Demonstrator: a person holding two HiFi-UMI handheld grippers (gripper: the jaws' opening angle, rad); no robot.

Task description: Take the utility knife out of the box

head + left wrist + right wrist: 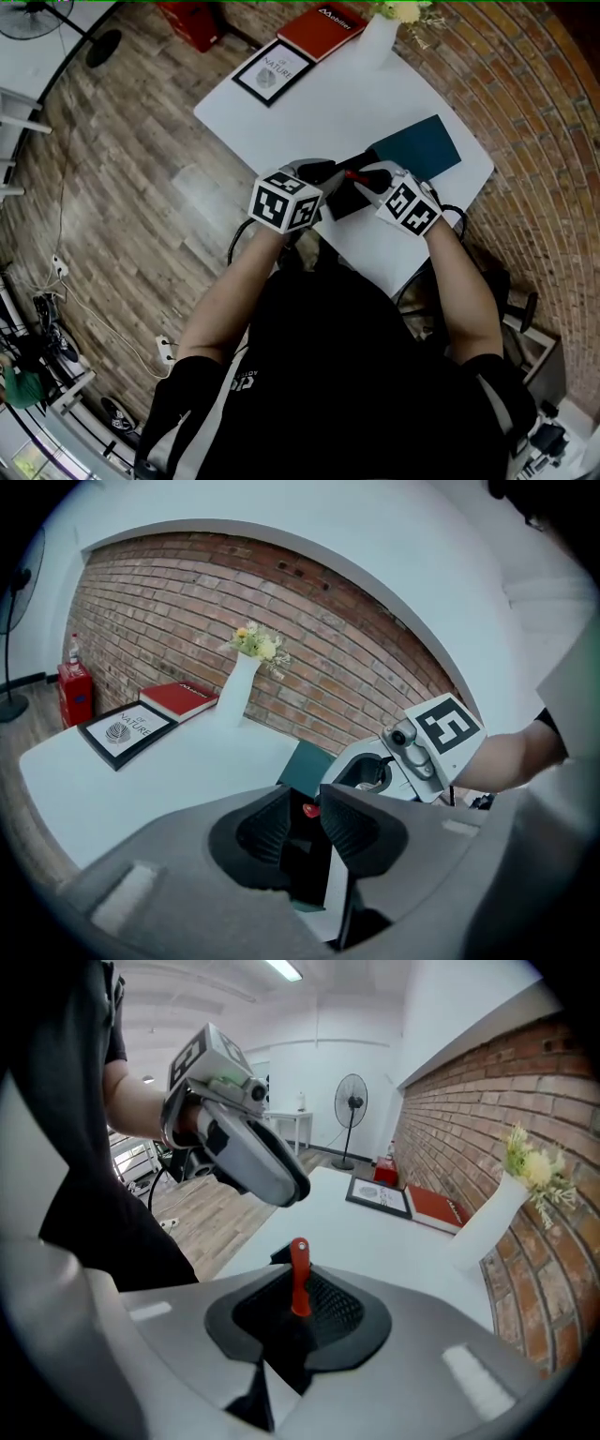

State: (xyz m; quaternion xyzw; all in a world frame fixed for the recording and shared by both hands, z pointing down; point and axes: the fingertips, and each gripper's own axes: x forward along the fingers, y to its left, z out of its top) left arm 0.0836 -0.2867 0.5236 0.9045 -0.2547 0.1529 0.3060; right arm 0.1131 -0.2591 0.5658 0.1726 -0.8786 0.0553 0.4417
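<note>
While my right claw [300,1312] pinches the slim red utility knife [299,1265] upright, my left claw [307,822] stands wide, pressing on nothing.
The knife sits between my right pads, just over the shallow black box [339,202] on the white table [309,122]; whether it has fully cleared the box I cannot tell. My grip is low on a thin handle, so the knife could pivot or slip out. With my left claw loose, the box could drag along or slide toward the near table edge. I count one knife, one black box, one flat teal lid [422,145], one white vase [239,691], one red book [322,28], one framed print [274,72] and two claws.
</note>
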